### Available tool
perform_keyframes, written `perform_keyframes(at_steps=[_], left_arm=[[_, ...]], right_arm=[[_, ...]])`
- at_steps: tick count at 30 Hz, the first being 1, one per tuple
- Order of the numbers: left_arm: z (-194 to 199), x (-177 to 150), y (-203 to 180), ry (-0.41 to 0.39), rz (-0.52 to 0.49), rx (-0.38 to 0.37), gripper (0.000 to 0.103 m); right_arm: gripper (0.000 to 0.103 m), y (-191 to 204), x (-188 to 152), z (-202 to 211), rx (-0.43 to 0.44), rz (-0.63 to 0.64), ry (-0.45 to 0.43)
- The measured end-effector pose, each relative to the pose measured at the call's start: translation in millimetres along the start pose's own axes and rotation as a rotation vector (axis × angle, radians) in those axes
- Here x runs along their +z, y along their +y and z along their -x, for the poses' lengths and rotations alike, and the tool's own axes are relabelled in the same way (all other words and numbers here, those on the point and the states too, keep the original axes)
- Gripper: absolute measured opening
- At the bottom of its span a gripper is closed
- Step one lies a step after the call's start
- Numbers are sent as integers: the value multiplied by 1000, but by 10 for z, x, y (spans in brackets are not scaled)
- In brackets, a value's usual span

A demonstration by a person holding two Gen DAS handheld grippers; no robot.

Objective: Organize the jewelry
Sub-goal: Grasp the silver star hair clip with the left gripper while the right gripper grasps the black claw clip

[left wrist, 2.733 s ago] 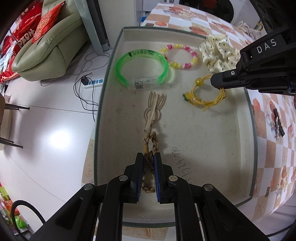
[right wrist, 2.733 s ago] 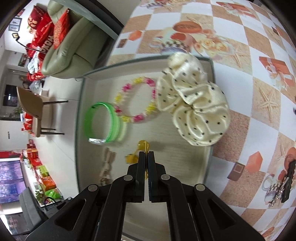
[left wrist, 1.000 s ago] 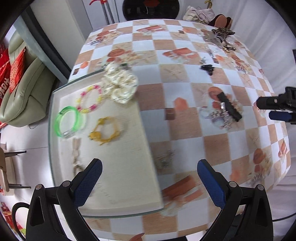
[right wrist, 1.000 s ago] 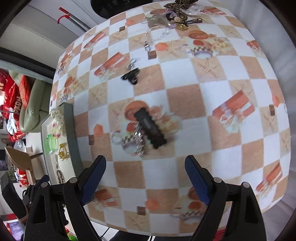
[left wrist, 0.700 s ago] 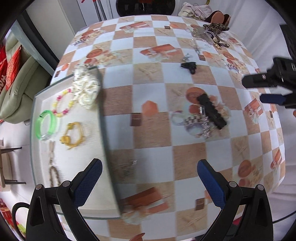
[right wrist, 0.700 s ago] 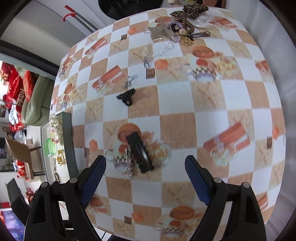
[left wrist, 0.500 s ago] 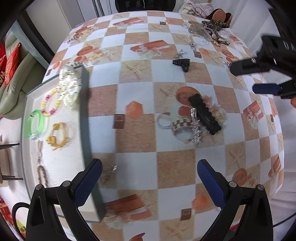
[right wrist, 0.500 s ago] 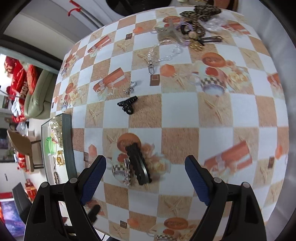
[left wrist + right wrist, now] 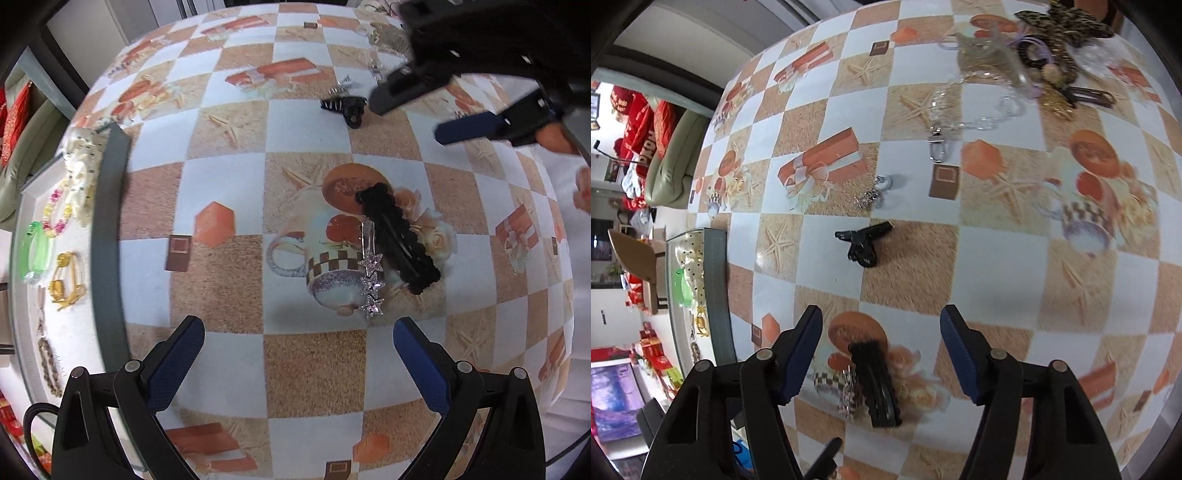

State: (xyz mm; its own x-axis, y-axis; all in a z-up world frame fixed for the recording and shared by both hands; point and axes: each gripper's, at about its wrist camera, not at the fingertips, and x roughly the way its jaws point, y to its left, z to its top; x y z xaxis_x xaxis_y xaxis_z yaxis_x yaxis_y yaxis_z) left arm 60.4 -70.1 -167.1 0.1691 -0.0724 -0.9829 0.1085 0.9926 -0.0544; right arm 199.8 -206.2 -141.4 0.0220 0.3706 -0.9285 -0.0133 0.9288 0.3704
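My left gripper (image 9: 297,328) is open and hangs over the checked tablecloth, just short of a long black hair clip (image 9: 397,240) and a silver star clip (image 9: 371,273) lying side by side. My right gripper (image 9: 406,118) hovers beyond them, next to a small black claw clip (image 9: 345,107). In the right wrist view the right gripper (image 9: 881,317) is closing with nothing pressed between its pads. The long black clip (image 9: 875,380) lies under its jaws and the claw clip (image 9: 864,243) lies ahead of them.
A glass tray (image 9: 109,240) at the left holds a green bangle (image 9: 35,251), a yellow hair tie (image 9: 66,280), a bead bracelet (image 9: 57,214), a scrunchie (image 9: 83,162) and a braided cord (image 9: 48,365). A clear chain (image 9: 964,122) and a heap of accessories (image 9: 1052,37) lie far right.
Both grippers let go of the braided cord and the yellow tie in the tray and moved right and down over the tablecloth towards the clips. The right jaws have narrowed.
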Motion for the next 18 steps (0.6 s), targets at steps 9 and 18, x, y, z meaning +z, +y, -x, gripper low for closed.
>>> perform_keyframes(at_steps=[9,18], left_arm=[[-107,78,-83,-6,-14,-19,97],[-154,157,-172,-14,-18,5,82]], right_arm=[[63,55,142,-219,-23,20,20],[44,121,298,-311,-31,33,14]])
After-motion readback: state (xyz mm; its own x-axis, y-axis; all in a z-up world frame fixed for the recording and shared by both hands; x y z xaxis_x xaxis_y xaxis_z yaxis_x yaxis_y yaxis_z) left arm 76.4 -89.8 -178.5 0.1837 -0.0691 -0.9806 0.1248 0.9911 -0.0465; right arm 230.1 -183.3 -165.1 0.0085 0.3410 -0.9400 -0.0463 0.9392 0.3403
